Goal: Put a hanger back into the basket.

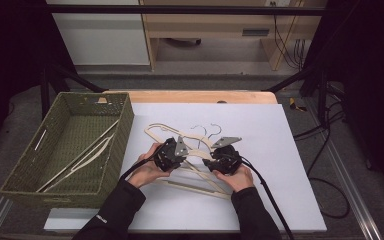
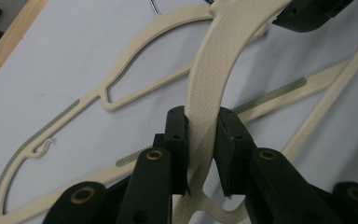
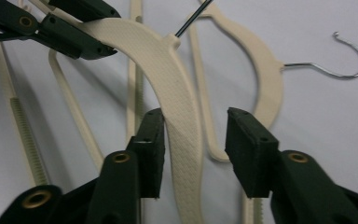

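Several cream plastic hangers (image 1: 155,131) with wire hooks lie tangled on a white sheet (image 1: 275,150). One textured cream hanger (image 2: 214,60) is raised off the pile. My left gripper (image 2: 200,121) is shut on one arm of it, both pads pressing its sides. Over the pile, the left gripper (image 1: 179,150) sits left of the right gripper (image 1: 219,156). My right gripper (image 3: 196,123) stands open around the other arm of the same hanger (image 3: 168,60). That arm rests against one pad, with a gap to the other. The left gripper's jaws (image 3: 74,32) show farther up that hanger.
A green woven basket (image 1: 125,125) stands at the left of the table with a few hangers (image 1: 80,160) lying inside. A second hanger (image 3: 261,70) with a steel hook (image 3: 349,70) lies flat beyond the jaws. Cables (image 1: 325,140) trail off the right side.
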The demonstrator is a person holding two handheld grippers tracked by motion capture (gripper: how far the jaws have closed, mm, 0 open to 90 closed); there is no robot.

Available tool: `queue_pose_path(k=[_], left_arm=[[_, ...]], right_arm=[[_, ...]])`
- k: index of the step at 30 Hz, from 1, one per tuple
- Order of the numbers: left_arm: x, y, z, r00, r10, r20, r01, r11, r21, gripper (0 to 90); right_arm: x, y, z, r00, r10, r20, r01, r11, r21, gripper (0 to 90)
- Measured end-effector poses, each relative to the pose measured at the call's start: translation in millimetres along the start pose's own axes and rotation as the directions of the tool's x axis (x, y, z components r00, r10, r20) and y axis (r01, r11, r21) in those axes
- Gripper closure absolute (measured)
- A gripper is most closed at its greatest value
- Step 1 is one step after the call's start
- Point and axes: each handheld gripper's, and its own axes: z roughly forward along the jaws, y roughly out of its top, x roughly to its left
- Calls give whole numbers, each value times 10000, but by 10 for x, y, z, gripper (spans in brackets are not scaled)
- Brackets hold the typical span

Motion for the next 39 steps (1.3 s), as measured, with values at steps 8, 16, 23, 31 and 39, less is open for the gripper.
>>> queue_pose_path(k=[8, 16, 23, 31, 39], left_arm=[[-58, -31, -54, 9996, -132, 243, 133, 9999, -60, 755], [-58, -74, -207, 9889, -543, 1382, 609, 9972, -439, 620], [-68, -49, -301, 9811, -596, 1843, 716, 9957, -594, 675], [-120, -85, -478, 9752, -576, 2138, 749, 9945, -737, 743], [-258, -111, -713, 9662, -498, 2529, 776, 9918, -1013, 802]], right_arm=[[16, -2, -46, 9973, 9, -740, 21, 9992, 403, 751], [80, -13, -206, 9872, -551, -1495, 581, 9982, 162, 780], [195, -7, -408, 9700, -1271, -2073, 1204, 9917, -445, 803], [282, -9, -526, 9546, -1653, -2479, 1558, 9861, -577, 809], [347, -6, -620, 9569, -1821, -2264, 1650, 9820, -923, 732]])
